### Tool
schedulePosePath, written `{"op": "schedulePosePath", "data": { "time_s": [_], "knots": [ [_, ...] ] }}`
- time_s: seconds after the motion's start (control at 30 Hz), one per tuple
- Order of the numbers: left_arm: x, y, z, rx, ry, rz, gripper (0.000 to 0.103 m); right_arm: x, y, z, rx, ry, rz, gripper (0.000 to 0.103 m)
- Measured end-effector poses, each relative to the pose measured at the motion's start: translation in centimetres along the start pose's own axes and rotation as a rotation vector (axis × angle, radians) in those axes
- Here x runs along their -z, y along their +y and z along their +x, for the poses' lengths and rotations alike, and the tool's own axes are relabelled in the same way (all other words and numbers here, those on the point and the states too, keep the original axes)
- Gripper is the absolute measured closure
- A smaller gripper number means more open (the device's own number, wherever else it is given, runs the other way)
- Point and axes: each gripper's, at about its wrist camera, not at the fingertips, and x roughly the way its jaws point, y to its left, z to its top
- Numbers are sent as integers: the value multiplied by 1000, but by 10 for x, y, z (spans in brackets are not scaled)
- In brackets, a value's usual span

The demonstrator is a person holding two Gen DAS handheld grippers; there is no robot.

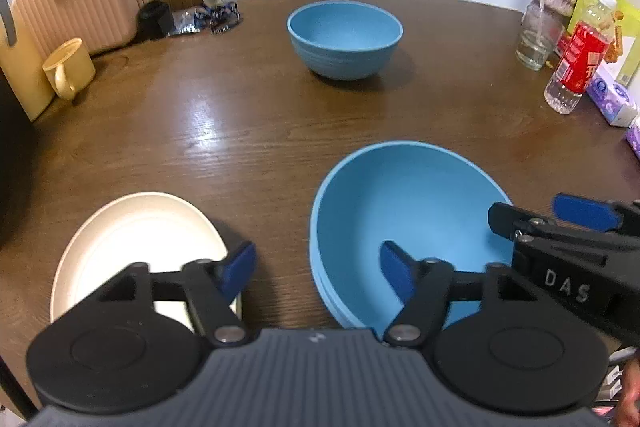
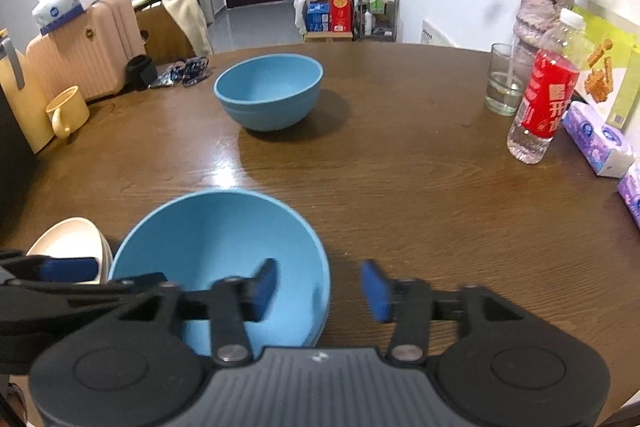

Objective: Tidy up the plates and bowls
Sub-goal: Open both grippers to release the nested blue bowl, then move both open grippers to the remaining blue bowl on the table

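Both grippers spread wide over near table edge, nothing gripped.

Left gripper point(image 1: 318, 269) straddles left rim of near light-blue plastic bowl stack point(image 1: 404, 211); right gripper point(image 2: 320, 289) straddles its right rim. Cream round plate point(image 1: 132, 243) just left. Second blue bowl point(image 2: 269, 89) well apart on brown wooden table point(image 2: 400, 167).

2 blue bowls point(image 1: 344, 39) point(image 1: 404, 227), cream plate point(image 1: 132, 243), brown wood-grain table point(image 1: 248, 115).

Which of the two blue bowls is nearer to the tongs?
The wide light-blue bowl beside the cream plate; the darker blue bowl stands far across the table.
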Motion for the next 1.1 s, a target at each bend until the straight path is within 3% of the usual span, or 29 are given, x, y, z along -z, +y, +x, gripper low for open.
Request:
{"op": "schedulePosePath", "data": {
  "time_s": [0.17, 0.67, 1.1],
  "knots": [
    [-1, 10, -14, -1, -43, -19, 0, -3, -15, -11, 1, -27, 36, 16],
    [-11, 21, -43, -2, -88, -6, 0, -16, -20, -33, -26, -39, 30, 2],
    [-49, 38, -51, -16, -119, -31, 0, -49, -21, -23, -35, -41, 32, 1]
  ]
}}
